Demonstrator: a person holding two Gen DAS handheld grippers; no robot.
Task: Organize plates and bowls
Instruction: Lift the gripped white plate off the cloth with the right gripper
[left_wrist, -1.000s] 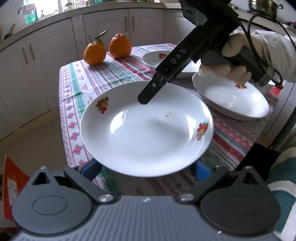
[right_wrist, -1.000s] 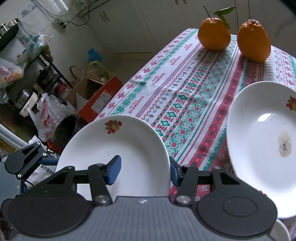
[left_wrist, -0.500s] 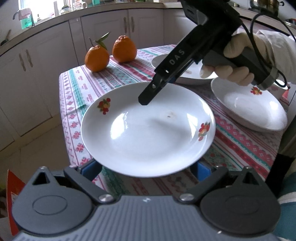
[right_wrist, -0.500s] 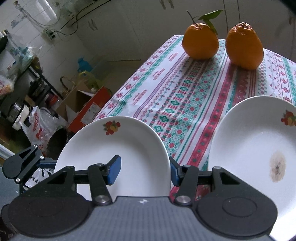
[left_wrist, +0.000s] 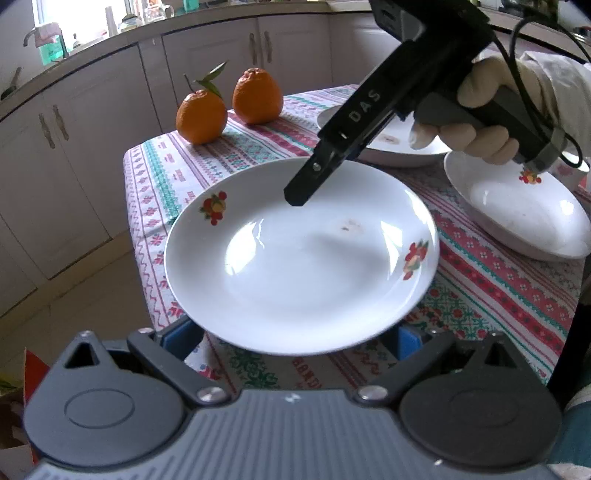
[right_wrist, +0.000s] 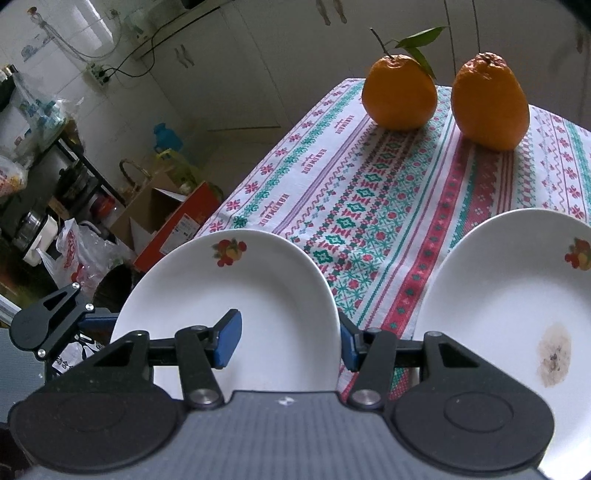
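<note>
The table (left_wrist: 498, 295), under a striped patterned cloth, stretches ahead of both grippers, with pale cabinets (left_wrist: 92, 147) beyond it. A cardboard box (right_wrist: 173, 218) and plastic bags sit on the floor to the left of the right gripper (right_wrist: 290, 341).

The held plate (left_wrist: 295, 266) is white with fruit prints. It hangs off the cloth, out over the table's near corner, directly in front of the left gripper (left_wrist: 293, 336). That gripper's fingers are spread wide and its blue pads are tucked at the plate's near rim, carrying it.

The right gripper, in a gloved hand (left_wrist: 476, 110), pinches the far rim. One pad lies on the inner face and the other outside. Its jaws have just been easing open a little, with the rim between them.

A stained plate (right_wrist: 498, 295) lies on the cloth just to the right of the right gripper. A third plate (left_wrist: 517, 214) sits beneath the gloved hand. Two oranges (left_wrist: 201, 118) stand side by side, well ahead.
</note>
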